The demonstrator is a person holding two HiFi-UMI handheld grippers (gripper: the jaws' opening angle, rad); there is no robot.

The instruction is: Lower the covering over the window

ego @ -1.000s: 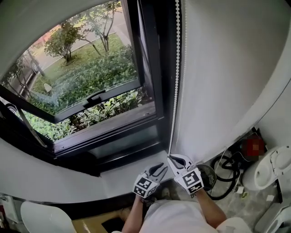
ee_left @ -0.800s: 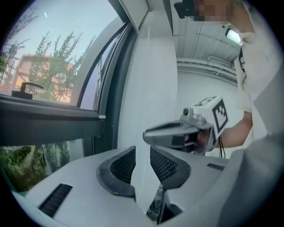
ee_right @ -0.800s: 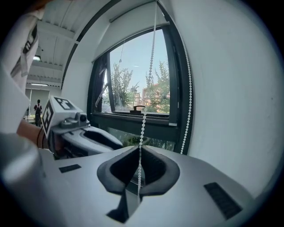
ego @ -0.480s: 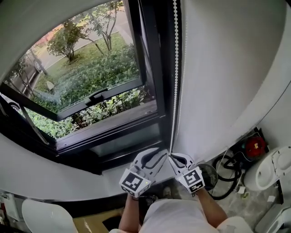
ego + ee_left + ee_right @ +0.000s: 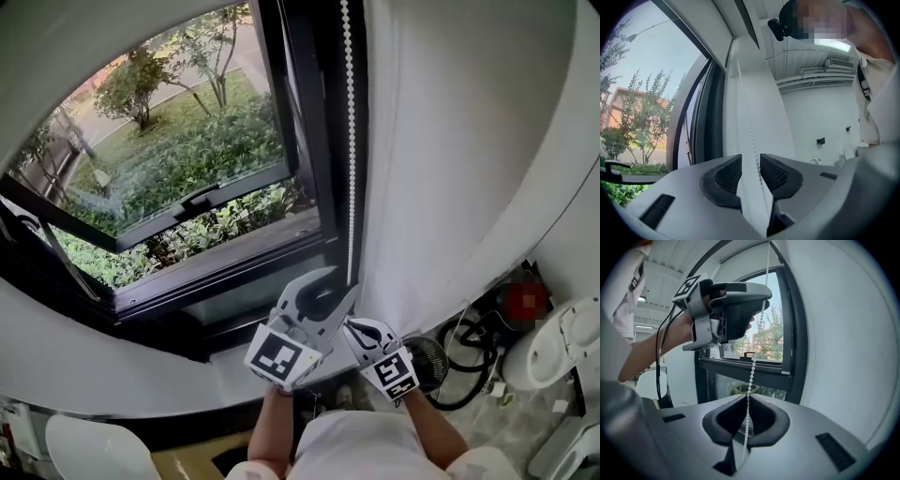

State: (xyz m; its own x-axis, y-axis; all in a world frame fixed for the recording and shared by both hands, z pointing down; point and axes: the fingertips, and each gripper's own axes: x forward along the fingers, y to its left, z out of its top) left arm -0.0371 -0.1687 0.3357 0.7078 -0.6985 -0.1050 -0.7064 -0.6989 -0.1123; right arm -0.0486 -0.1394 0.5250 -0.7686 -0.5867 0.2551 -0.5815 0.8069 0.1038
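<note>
The bead chain [image 5: 351, 141] hangs in a narrow slot, with the dark window frame [image 5: 319, 141] close on its left and the white wall [image 5: 450, 141] close on its right. The left gripper [image 5: 339, 283] has just been opening its jaws with the chain loose between them, and the chain above it runs free. The right gripper [image 5: 350, 325] blocks the chain just below. The sill [image 5: 230, 364] lies near, and black cables [image 5: 464, 361] clutter the floor at right.

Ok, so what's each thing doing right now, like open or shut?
Window: uncovered, swung open at the bottom.
Bead chain: hanging straight, pinched low down.
Right gripper: shut on the bead chain.
Left gripper: open, jaws have just been opening, bead chain running loose between them.
</note>
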